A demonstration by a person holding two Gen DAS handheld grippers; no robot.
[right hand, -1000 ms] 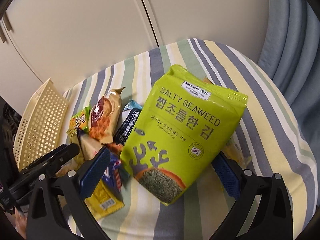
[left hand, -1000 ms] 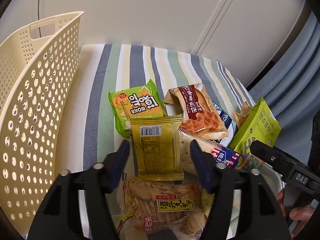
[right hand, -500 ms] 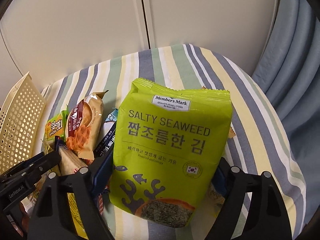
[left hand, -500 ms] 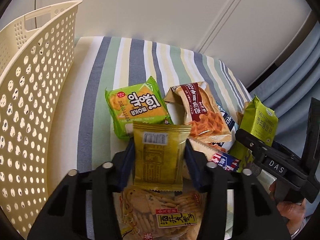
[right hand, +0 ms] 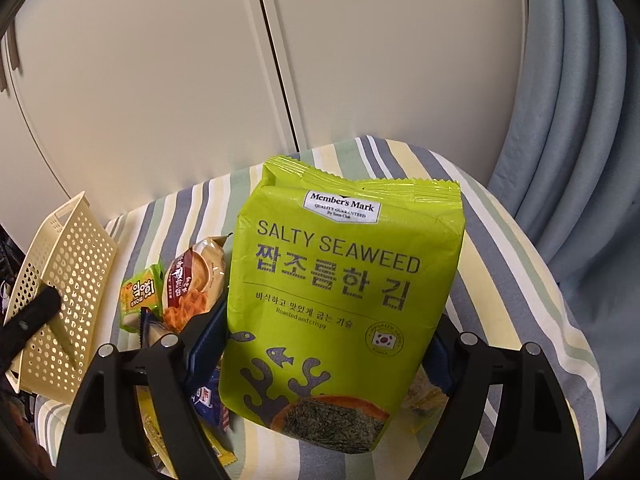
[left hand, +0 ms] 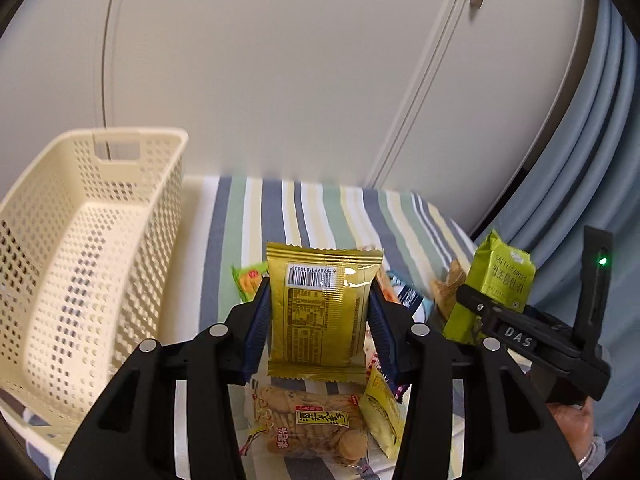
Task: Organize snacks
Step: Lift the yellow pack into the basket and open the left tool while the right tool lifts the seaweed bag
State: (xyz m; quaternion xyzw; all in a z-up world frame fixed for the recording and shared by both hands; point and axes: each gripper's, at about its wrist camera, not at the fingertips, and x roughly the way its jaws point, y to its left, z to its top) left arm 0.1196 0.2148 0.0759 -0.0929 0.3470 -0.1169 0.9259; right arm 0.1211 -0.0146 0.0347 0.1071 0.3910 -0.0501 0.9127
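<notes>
Striped table (left hand: pixel 248 216), basket (left hand: pixel 80 248) at left edge; left tool (left hand: pixel 318 316) grips gold packet (left hand: pixel 320 304), right tool (right hand: pixel 324 344) grips seaweed bag (right hand: pixel 340 280).

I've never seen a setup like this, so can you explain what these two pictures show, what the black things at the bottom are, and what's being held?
A person holds a two-finger tool in each hand, each carrying a camera that looks along its fingers. The black arms at the bottom are those fingers.

The left camera shows the left hand-held gripper shut on a gold packet, lifted above a striped cloth, with an empty basket to its left.

The right camera shows the right hand-held gripper shut on a green seaweed bag.

More snacks lie on the cloth, among them a cracker bag.
</notes>
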